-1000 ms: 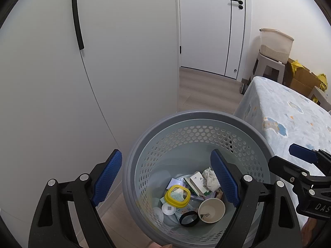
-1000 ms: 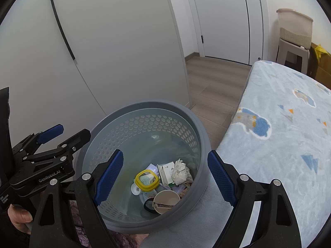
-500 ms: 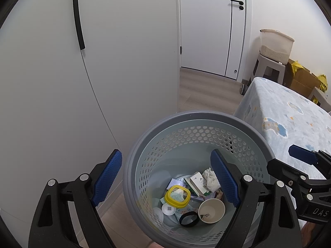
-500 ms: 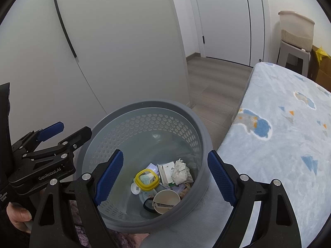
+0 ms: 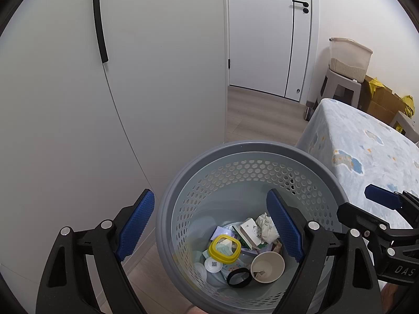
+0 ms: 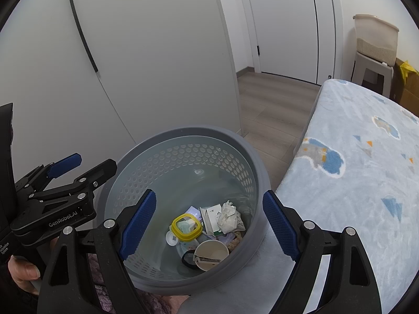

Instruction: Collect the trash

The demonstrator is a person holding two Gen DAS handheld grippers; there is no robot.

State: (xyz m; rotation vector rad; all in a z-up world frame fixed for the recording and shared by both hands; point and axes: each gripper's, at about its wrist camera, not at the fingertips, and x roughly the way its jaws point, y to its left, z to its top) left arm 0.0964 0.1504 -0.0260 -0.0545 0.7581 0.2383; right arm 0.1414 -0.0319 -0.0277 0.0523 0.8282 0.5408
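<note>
A grey perforated trash basket (image 5: pixel 183 196) stands on the floor between a white wardrobe and a bed; it also shows in the right wrist view (image 6: pixel 258 157). Inside lie a yellow-rimmed lid (image 5: pixel 224 246), a paper cup (image 5: pixel 267 263), crumpled tissue (image 5: pixel 265 229), a small white carton (image 5: pixel 247 229), a black ring (image 5: pixel 238 277) and other scraps. My left gripper (image 5: pixel 210 225) is open and empty above the basket's left rim. My right gripper (image 6: pixel 209 222) is open and empty above the basket. Each gripper shows in the other's view, the right one (image 5: pixel 377 209) and the left one (image 6: pixel 78 167).
A white wardrobe (image 5: pixel 131 78) with a black handle is on the left. A bed with a light blue patterned blanket (image 6: pixel 353 170) is on the right. Beyond are wood floor (image 5: pixel 262 110), a white door (image 5: pixel 262 39), a stool with a bin (image 5: pixel 348 62) and cardboard boxes.
Both grippers stay open over the basket. The views have shifted only slightly; the trash inside has not moved.
</note>
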